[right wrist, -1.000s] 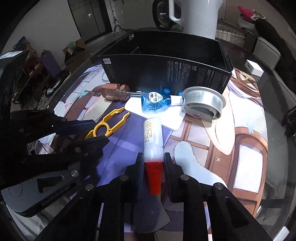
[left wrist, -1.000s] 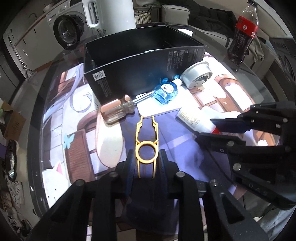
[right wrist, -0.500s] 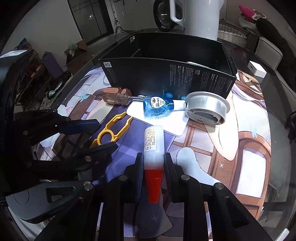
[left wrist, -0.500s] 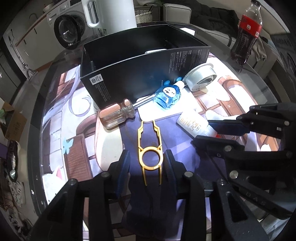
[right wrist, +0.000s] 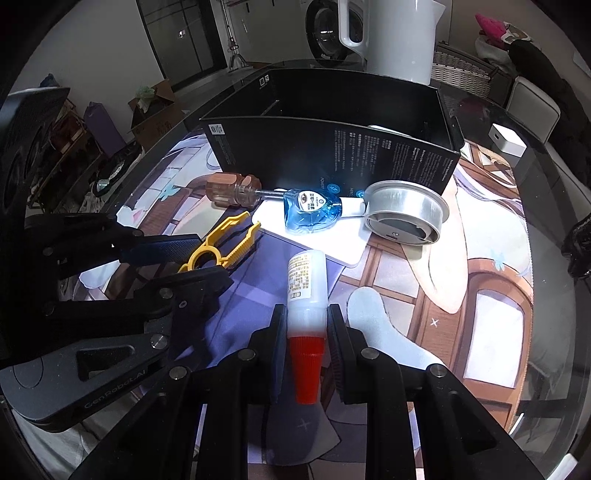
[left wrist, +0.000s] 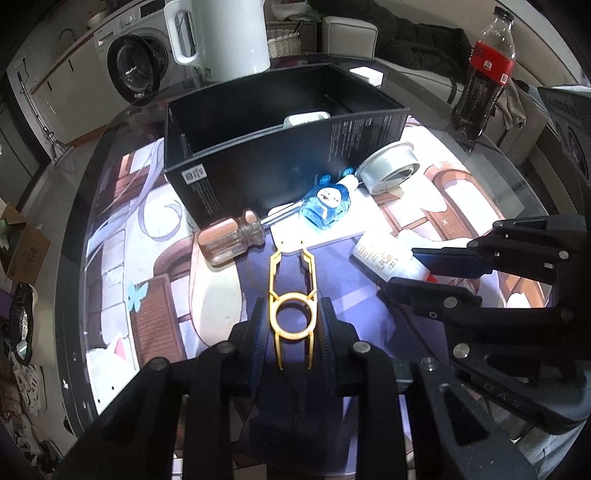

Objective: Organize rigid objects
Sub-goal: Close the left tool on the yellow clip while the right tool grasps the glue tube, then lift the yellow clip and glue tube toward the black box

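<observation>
My left gripper (left wrist: 293, 314) is shut on the ring of a yellow plastic tool (left wrist: 291, 273), whose prongs point toward the black box (left wrist: 258, 173). My right gripper (right wrist: 306, 325) is shut on a white bottle with a red cap (right wrist: 306, 277), cap toward the camera. Each gripper appears in the other's view: the left gripper (right wrist: 184, 264) at the left, the right gripper (left wrist: 424, 275) at the right. A clear-handled screwdriver (left wrist: 229, 240), a blue bottle (left wrist: 325, 203) and a round metal lid (left wrist: 391, 170) lie in front of the box.
The blue bottle rests on a flat white card (right wrist: 314, 243). A printed mat (left wrist: 155, 258) covers the round glass table. A cola bottle (left wrist: 484, 74) stands far right and a white kettle (left wrist: 221, 33) behind the box. A small white item (left wrist: 306, 118) lies inside the box.
The left jaws widened slightly around the yellow tool half a second ago and have closed on it again. The right gripper keeps its hold on the bottle, barely moved.
</observation>
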Demonstrator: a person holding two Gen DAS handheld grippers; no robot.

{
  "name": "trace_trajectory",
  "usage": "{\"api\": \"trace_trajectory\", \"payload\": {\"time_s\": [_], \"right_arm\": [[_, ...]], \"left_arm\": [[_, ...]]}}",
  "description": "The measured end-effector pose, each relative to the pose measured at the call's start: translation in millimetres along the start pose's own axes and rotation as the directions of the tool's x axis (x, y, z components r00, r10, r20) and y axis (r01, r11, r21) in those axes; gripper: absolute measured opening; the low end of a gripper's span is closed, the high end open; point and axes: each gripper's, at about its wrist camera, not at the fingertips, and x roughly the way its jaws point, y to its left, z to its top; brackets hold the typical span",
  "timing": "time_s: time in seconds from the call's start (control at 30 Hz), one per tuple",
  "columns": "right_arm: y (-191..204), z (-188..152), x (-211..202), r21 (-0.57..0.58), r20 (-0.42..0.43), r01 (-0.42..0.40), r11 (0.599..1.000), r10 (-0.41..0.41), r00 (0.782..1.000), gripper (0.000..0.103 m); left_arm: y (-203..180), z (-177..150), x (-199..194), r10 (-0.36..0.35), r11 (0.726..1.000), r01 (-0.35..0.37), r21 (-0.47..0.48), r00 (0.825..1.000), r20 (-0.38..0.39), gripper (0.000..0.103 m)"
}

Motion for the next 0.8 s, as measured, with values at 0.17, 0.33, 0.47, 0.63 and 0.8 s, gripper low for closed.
{"api": "trace_trajectory", "payload": {"time_s": [0.17,0.33,0.47,0.63,0.8], "right_arm": [[-3.1,3.7,-24.8,0.013,0.115,-0.006,1.000,0.005,0.993,0.021],[1.5,5.8,-61.4,0.005,0.296,0.020,1.000,-0.020,0.955,0.021],[7.0,1.8,-94.5,0.004,0.453,0.038,0.999,-0.036,0.891,0.021],[21.8,-19.7,-137.7,0.013,0.677,0.108,0.994,-0.088,0.730,0.021],[43.6,-36.4,-160.3,-0.055,0.784,0.150,0.987,-0.050,0.619,0.021]], "left_arm": [[-6.7,1.5,-22.6,0.021,0.999,-0.025,0.027,0.993,0.113,0.024],[-5.4,2.7,-59.8,0.052,0.998,-0.063,0.027,0.955,0.293,0.024],[-1.2,-1.9,-97.7,0.096,0.994,-0.107,-0.006,0.873,0.478,0.024],[3.1,-15.5,-136.9,0.173,0.984,-0.163,-0.076,0.733,0.657,0.025],[9.2,-22.3,-152.3,0.190,0.980,-0.167,-0.104,0.670,0.717,0.025]]}}
